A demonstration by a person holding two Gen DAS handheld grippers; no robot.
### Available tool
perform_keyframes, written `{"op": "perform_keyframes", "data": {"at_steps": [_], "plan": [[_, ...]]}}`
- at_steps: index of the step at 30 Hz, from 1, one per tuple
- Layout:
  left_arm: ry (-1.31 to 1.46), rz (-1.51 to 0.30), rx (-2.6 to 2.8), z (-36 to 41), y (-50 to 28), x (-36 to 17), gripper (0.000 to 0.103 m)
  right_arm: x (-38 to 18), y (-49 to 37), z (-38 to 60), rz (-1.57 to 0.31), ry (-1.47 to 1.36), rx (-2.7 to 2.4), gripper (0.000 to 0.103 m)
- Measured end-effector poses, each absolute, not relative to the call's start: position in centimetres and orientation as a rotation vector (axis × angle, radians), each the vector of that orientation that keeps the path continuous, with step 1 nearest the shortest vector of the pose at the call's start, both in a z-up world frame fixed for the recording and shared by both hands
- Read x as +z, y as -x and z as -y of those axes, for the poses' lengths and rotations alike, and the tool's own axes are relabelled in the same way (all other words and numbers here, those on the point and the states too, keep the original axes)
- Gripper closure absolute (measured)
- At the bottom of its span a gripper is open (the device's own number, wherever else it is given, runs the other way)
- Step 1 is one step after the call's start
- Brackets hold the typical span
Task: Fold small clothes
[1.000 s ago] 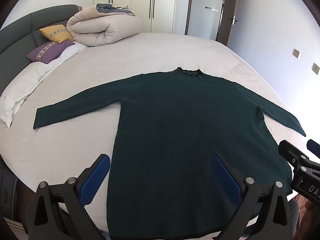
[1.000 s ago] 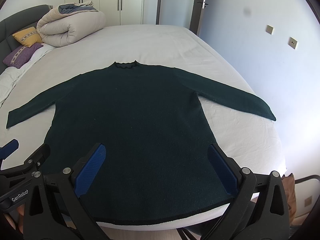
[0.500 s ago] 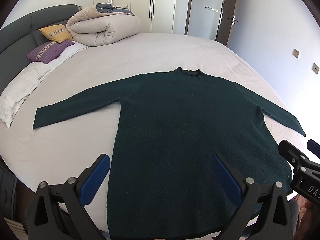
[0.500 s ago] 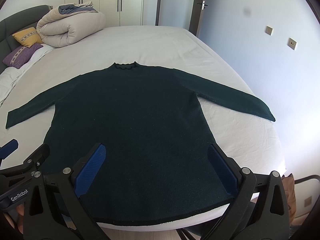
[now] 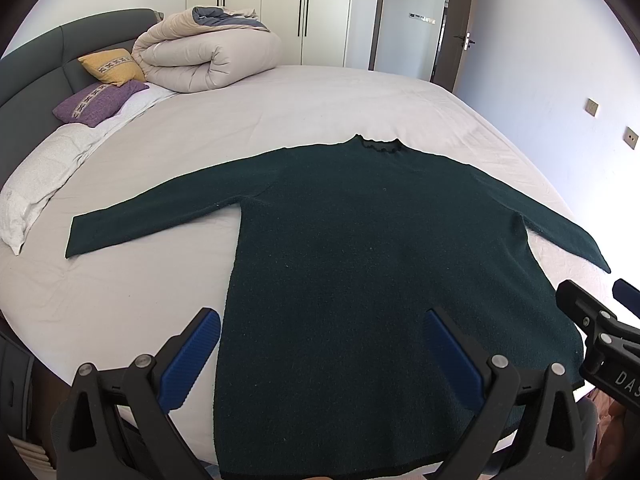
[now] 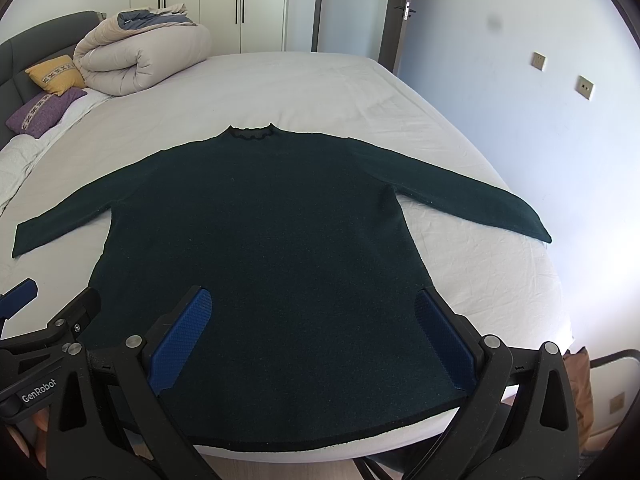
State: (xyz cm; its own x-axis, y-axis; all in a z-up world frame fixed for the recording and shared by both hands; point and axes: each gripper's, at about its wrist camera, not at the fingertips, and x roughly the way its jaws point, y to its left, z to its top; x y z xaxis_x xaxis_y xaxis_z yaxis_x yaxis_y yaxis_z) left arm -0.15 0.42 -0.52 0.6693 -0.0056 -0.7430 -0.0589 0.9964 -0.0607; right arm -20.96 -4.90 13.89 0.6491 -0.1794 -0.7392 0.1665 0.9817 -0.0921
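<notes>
Dark green sweater (image 5: 360,264) lies flat on the bed (image 5: 320,100), face up or down we can't tell, collar (image 5: 378,145) pointing away from us, hem at the near bed edge, both sleeves spread out sideways from the body. That layout looks deliberate: smooth and symmetric, so a fold can start from either sleeve. We hold the left gripper (image 5: 320,356) above the hem's left half, fingers (image 5: 192,354) spread wide, nothing between them. Right gripper (image 6: 312,340) hovers above the hem's right half, likewise spread and empty. No fold made yet by our read. Rolled duvet (image 5: 208,56) and cushions sit well beyond the collar, far from the sweater, so they shouldn't interfere.
</notes>
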Motion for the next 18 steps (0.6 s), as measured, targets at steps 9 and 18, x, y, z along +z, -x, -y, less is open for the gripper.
{"op": "perform_keyframes", "data": {"at_steps": [9, 18], "plan": [[0.084, -0.838, 0.033, -0.45, 0.12, -0.56, 0.000, 13.87, 20.90, 4.84, -0.843, 0.017, -0.197, 0.000], [0.085, -0.838, 0.033, -0.43, 0.15, -0.59, 0.000, 13.73, 21.02, 4.76, -0.843, 0.016, -0.197, 0.000]]}}
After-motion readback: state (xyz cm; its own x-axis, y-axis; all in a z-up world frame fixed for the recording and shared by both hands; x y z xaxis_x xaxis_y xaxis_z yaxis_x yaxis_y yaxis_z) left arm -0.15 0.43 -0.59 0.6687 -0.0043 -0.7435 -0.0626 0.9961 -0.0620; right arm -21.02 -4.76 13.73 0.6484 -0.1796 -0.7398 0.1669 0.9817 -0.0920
